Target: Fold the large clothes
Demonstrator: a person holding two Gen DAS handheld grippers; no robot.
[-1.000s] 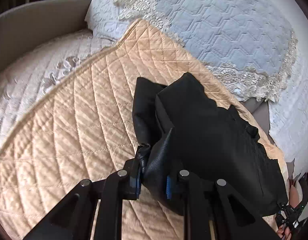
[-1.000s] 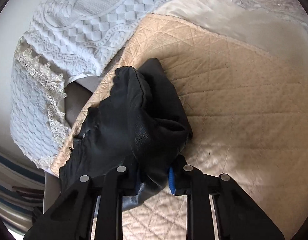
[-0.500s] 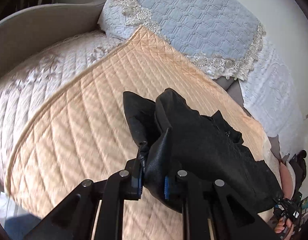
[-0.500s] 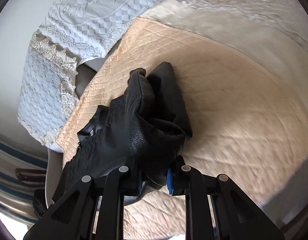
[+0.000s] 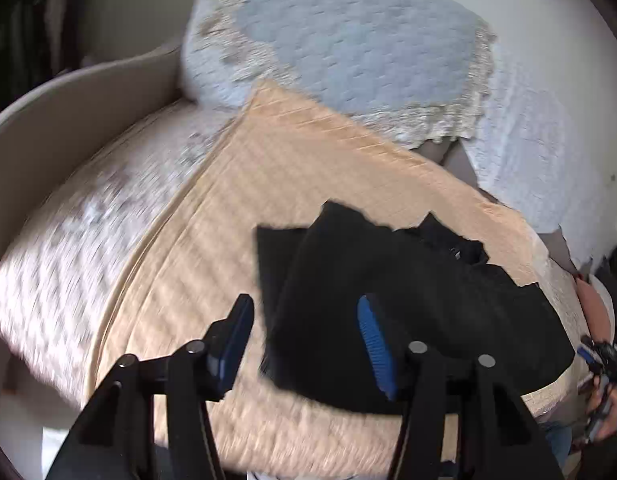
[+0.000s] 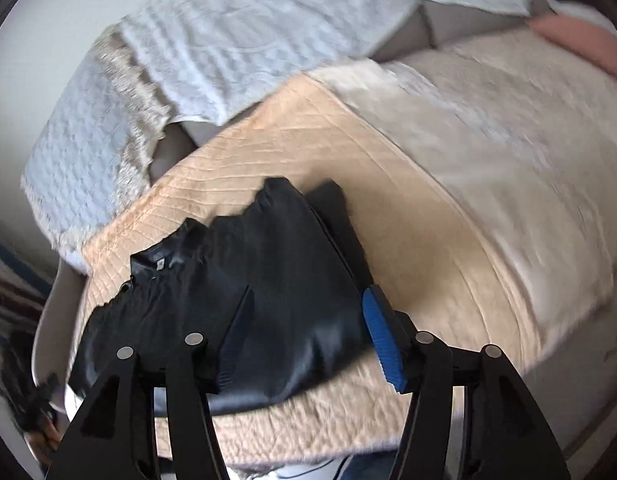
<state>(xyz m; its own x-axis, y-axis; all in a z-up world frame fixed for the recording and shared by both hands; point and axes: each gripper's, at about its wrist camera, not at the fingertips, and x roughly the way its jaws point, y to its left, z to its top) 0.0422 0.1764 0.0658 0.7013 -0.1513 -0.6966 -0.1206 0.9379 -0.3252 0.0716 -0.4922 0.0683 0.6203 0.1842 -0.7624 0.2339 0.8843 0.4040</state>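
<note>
The left gripper (image 5: 304, 338) has just opened, nothing pinched; the right gripper (image 6: 308, 334) likewise. The black garment (image 5: 388, 300), seemingly leather though blurred, lies folded on the peach quilted mat (image 5: 268, 184). Fold released; next calls for regrasping or smoothing.

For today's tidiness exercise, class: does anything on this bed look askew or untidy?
Yes. The black leather-like garment lies bunched on the peach quilted cover, its edges uneven and a collar end sticking out. Beyond it, the white lace-trimmed bedspread sits rumpled and lifted.
</note>
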